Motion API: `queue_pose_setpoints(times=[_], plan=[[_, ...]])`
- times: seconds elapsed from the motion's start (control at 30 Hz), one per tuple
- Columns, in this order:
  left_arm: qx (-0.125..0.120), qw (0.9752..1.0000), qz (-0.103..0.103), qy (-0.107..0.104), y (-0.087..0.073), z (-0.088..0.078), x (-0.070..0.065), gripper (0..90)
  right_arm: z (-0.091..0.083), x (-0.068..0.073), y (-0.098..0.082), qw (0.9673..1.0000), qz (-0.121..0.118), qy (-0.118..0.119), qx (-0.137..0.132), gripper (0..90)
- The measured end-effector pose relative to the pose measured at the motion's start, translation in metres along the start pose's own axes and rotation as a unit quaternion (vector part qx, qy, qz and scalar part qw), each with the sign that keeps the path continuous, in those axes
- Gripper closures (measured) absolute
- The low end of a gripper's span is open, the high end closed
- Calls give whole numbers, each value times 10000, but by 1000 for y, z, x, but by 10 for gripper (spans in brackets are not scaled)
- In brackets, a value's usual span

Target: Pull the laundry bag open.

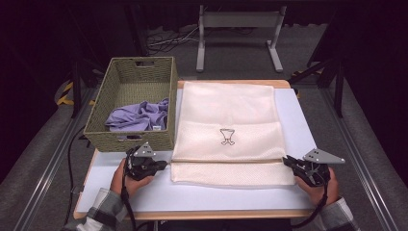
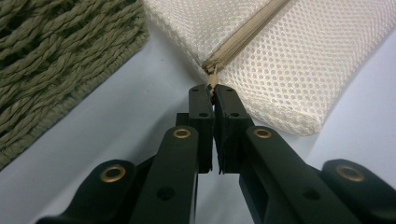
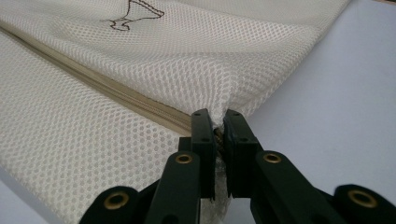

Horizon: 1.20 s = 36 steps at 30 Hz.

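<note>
A cream mesh laundry bag [image 1: 226, 130] lies flat on the white table [image 1: 202, 197], its zipper [image 2: 245, 35] running across near the person's edge. A small dark emblem [image 1: 227, 136] is printed at its middle.

Left gripper [image 1: 162, 165]: at the bag's left end, jaws pinched nearly together on the zipper pull [image 2: 212, 80]. In the left gripper view the little tan tab sits right between the black tips.

Right gripper [image 1: 287, 161]: at the bag's right end, jaws closed on a pucker of mesh where the zipper seam ends; fabric bunches up between the tips in the right gripper view.

Both hands rest low at the table, plaid sleeves [image 1: 103, 209] visible at the bottom edge.

Woven basket [image 1: 120, 137] stands just beside the bag's left side, with a lavender garment [image 1: 139, 115] crumpled inside.
</note>
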<state>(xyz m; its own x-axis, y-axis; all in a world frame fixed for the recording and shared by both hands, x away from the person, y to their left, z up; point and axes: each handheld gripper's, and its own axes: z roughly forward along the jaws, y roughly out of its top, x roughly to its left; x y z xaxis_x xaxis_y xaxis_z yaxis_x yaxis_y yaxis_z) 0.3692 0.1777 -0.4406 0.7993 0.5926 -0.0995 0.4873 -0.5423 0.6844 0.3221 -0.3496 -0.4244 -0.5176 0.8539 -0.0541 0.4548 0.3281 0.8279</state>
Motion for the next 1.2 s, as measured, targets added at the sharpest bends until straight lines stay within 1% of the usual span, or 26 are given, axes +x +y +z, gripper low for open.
queue_pose_setpoints(times=[0.3,0.4,0.47,0.5,0.6,0.7,0.77,0.8,0.83,0.87,0.93,0.97,1.0,1.07,1.17,1.2], plan=[[-69,9998,158,101,-1,0,-3,867,1,0,-2,9999,46,59,68,827],[-113,9995,207,187,-3,-2,-5,864,2,0,-2,9999,47,70,129,817],[-135,9992,274,277,-4,-3,-7,862,2,0,-3,9998,-11,100,183,810],[-152,9989,303,333,-5,-4,-8,884,2,0,-3,9998,-20,88,196,806],[-286,9989,240,300,-7,-7,-7,880,2,-1,-3,9997,20,116,213,798],[-315,9985,281,351,-8,-9,-7,883,3,-2,-2,9996,0,138,260,790],[-406,9978,290,433,-10,-13,-9,884,3,-2,-2,9995,-5,129,274,774],[-472,9976,289,413,-11,-14,-10,884,3,-2,-2,9996,-10,116,276,763],[-472,9976,289,413,-11,-14,-10,882,2,-2,-2,9995,-23,113,279,754],[-569,9966,328,488,-13,-18,-12,873,2,-2,-1,9996,-23,118,266,746],[-649,9957,349,569,-16,-22,-14,841,1,-2,-1,9997,-59,114,222,717],[-649,9957,349,569,-16,-22,-14,825,0,-2,0,9997,-65,96,220,710],[-752,9946,308,648,-19,-26,-15,824,0,-2,0,9997,-80,80,201,698],[-851,9935,304,698,-22,-29,-16,795,-1,-3,1,9998,-99,59,143,670],[-873,9925,275,808,-26,-31,-16,719,-4,-4,4,10000,-86,18,45,635],[-886,9924,260,815,-27,-31,-16,710,-4,-4,4,10000,-88,11,13,622]])
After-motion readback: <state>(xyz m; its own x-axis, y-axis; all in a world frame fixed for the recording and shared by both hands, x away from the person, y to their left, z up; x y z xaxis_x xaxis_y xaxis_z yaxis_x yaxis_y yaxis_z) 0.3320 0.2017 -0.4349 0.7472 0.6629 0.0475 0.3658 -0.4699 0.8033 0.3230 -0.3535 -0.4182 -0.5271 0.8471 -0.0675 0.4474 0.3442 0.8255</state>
